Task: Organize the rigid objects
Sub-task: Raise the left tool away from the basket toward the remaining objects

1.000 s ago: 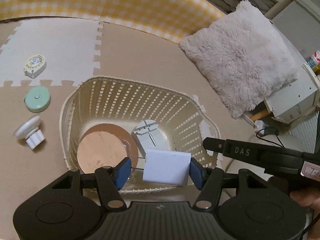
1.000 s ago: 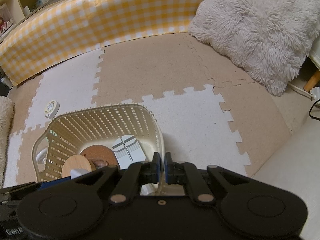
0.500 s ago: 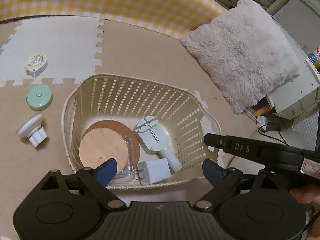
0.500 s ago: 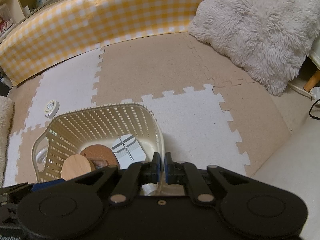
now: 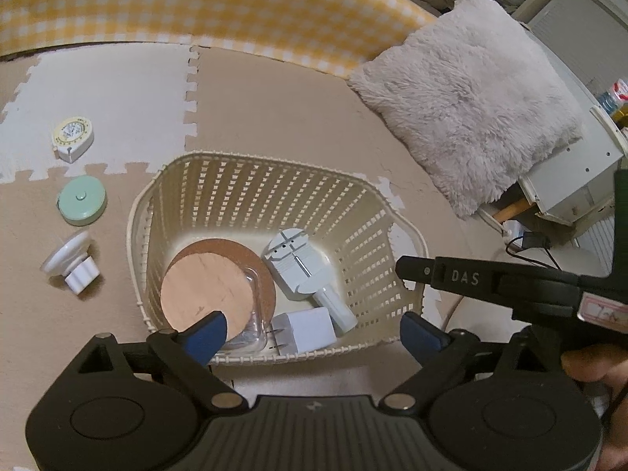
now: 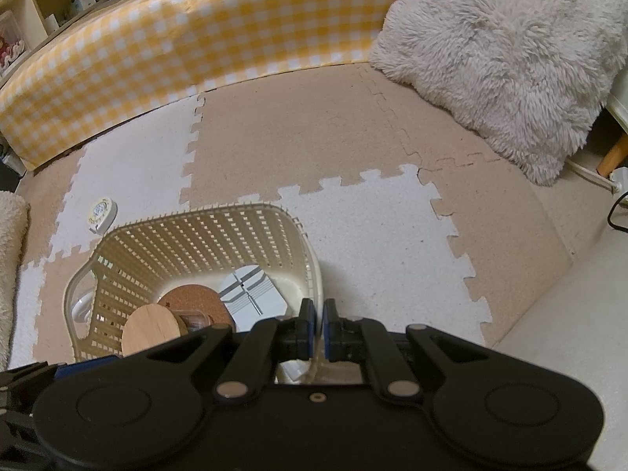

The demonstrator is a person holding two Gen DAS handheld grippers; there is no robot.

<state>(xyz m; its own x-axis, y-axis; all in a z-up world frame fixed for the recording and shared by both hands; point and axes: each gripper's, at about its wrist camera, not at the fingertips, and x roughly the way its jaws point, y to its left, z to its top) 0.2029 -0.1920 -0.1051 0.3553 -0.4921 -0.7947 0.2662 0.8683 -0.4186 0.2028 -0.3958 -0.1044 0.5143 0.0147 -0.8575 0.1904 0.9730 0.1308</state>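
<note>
Left gripper (image 5: 312, 327): released; its jaws have just been opening and stand wide above the near rim of the basket, with nothing pressed between the blue pads.
Right gripper (image 6: 318, 324): clenched, pads together, with the basket's near rim right at its tips; whether it pinches that rim I cannot tell.
Basket (image 5: 274, 165): cream slotted plastic, on the foam floor mat (image 5: 274, 98). Light and a little springy at the walls, so it could slide if nudged.
White plug adapter (image 5: 304, 329): lies inside the basket at the near wall, prongs pointing left, beside the clear box. Hard, smooth, boxy; takes a grip across its flat sides.
Also in the basket: a round wooden lid (image 5: 204, 288) leaning over a cork disc (image 5: 257, 271), and a pale grey-green tool block (image 5: 298, 271) with a white handle.
Left to sort, by my judgement: three pieces on the mat to the left of the basket, well apart from it.
Yellow tape measure (image 5: 72, 137): rounded hard case, light; grip across the flat faces.
Mint round tape measure (image 5: 82, 201): low, smooth puck, likely slippery; pinch at the rim across its width.
White suction hook (image 5: 70, 261): tilted on its side; the dish is awkward and thin, so the ribbed knob is the safer hold.
</note>
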